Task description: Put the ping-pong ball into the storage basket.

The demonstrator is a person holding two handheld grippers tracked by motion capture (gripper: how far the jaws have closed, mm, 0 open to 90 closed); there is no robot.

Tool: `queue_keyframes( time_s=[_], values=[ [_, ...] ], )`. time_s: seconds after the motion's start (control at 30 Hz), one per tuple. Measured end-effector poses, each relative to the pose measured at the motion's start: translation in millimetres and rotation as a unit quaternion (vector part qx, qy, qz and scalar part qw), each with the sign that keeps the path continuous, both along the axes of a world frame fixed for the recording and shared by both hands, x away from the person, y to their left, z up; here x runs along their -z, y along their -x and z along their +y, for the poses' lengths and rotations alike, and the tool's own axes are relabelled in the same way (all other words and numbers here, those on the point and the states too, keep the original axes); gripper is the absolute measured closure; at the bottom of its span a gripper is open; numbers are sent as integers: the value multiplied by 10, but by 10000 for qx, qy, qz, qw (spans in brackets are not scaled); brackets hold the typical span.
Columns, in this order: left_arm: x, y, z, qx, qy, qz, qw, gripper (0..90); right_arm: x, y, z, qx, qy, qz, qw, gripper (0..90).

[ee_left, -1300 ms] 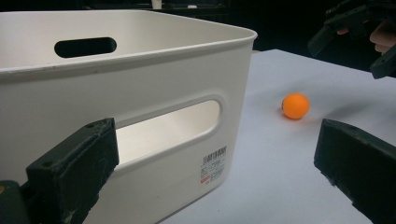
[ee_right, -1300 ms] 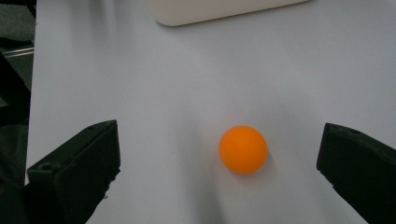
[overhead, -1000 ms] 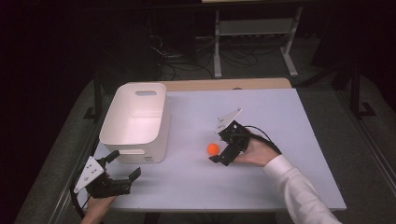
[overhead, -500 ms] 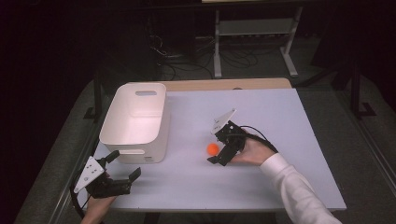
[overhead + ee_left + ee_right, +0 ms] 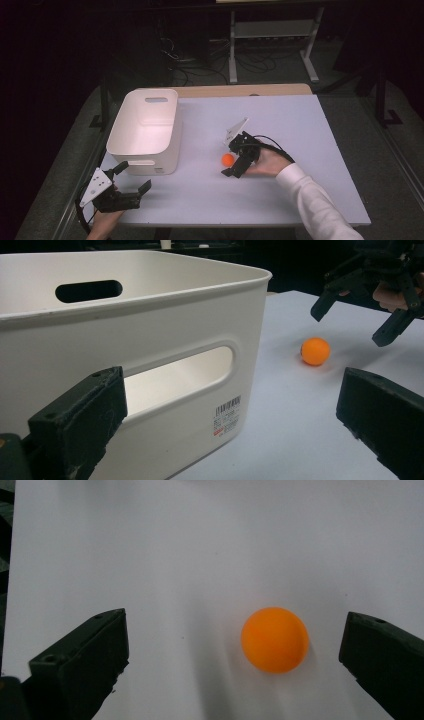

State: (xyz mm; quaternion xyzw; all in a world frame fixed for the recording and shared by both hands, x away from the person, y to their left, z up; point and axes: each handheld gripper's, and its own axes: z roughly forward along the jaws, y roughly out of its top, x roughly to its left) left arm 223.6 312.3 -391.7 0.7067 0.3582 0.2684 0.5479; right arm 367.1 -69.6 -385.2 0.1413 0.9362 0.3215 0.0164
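A small orange ball point(image 5: 228, 159) lies on the pale table point(image 5: 300, 125), right of a white bin point(image 5: 116, 131). My right gripper point(image 5: 229, 159) is open, tilted down over the ball, one jaw on each side and neither touching it. In the right gripper view the ball point(image 5: 274, 639) sits nearer the right jaw of the right gripper point(image 5: 232, 655). My left gripper point(image 5: 134, 176) is open at the table's front left corner with nothing in it. In its view, the left gripper point(image 5: 227, 425) faces the bin's handle wall point(image 5: 150, 305), with the ball point(image 5: 315, 351) and the right gripper point(image 5: 352, 324) beyond.
The bin looks empty and has handle slots in its end walls. A wooden strip point(image 5: 240, 90) runs along the table's far edge. Beyond it, in the dark, are cables on the floor point(image 5: 200, 55) and a metal stand point(image 5: 272, 32).
The right gripper has crept left toward the ball, so its jaws now straddle it. The ball and the left gripper have stayed put.
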Motion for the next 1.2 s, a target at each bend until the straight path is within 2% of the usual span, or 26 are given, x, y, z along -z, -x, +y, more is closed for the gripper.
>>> queue_keyframes(
  time_s=[0.6, 0.67, 1.1, 1.2],
  values=[
    [0, 6, -15, 15, -51, -43, 10000, 0, 207, -100, 80, -45, 280, 140, 9995, 1],
    [0, 4, -14, 21, -57, -45, 10000, 0, 224, -112, 83, -111, 290, 159, 9994, 20],
    [0, 5, -14, 19, -51, -48, 10000, 0, 302, -160, 104, -125, 312, 215, 9992, 58],
    [0, 5, -13, 25, -65, -50, 10000, 0, 315, -166, 109, -117, 317, 242, 9991, 96]
  ],
)
